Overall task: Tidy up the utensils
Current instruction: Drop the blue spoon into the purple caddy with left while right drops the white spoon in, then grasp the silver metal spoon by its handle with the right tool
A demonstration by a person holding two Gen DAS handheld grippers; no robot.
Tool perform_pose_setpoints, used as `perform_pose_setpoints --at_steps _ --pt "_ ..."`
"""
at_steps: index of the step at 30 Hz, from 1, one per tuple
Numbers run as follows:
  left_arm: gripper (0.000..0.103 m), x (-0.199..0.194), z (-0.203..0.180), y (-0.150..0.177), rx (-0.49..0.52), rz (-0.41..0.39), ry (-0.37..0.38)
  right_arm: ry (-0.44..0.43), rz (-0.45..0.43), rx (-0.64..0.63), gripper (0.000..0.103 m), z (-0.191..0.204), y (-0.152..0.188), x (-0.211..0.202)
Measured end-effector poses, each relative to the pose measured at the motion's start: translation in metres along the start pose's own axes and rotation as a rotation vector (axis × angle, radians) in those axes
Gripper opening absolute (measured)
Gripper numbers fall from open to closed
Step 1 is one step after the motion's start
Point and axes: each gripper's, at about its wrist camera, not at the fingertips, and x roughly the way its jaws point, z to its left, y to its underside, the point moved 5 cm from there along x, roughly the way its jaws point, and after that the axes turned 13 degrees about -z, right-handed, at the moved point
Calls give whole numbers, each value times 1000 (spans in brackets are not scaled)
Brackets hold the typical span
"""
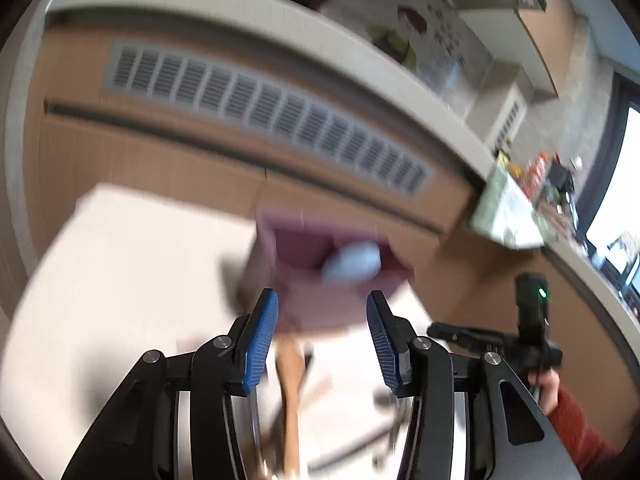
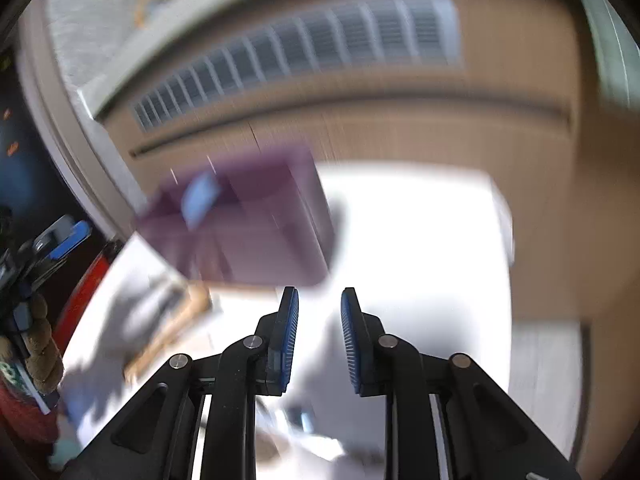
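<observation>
Left wrist view: no writing is readable through the blur. The left gripper (image 1: pixel 322 338) is spread wide, empty, over a white surface (image 1: pixel 132 264) before a tan cabinet with a vent grille (image 1: pixel 264 116). A purple box (image 1: pixel 320 268) holding a pale blue utensil (image 1: pixel 352 264) stands just ahead; a wooden utensil (image 1: pixel 290 384) lies below.

Right wrist view: the right gripper (image 2: pixel 319 338) is partly apart, empty; the purple box (image 2: pixel 248 224) stands ahead to the left, with the wooden utensil (image 2: pixel 168 332) near it.

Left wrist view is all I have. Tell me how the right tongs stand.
Observer: The right tongs stand open, with nothing between their pads.
Operator: Say what lies ahead of them.
Observer: The purple box sits ahead and to their left. Straight ahead is bright white table.
Operator: Report anything beneath them.
Observer: On the table beneath them lies something small and pale blue, too blurred to name.
</observation>
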Motion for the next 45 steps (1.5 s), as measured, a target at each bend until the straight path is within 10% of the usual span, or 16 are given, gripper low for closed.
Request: perform_pose_setpoints --at_steps 13,24,30,40,45 --pt "47 -22 -12 97 96 241 -35 -80 59 101 23 -7 65 -20" --pt "47 -15 -26 103 123 294 8 -146 146 -283 22 97 107 -30" --pt "47 3 -52 116 208 408 173 -90 147 -366 22 112 110 -28" --pt "47 32 -45 119 193 466 139 89 12 -294 22 82 74 -51" --pt "47 -6 -45 132 145 515 180 37 18 -261 22 82 65 -32"
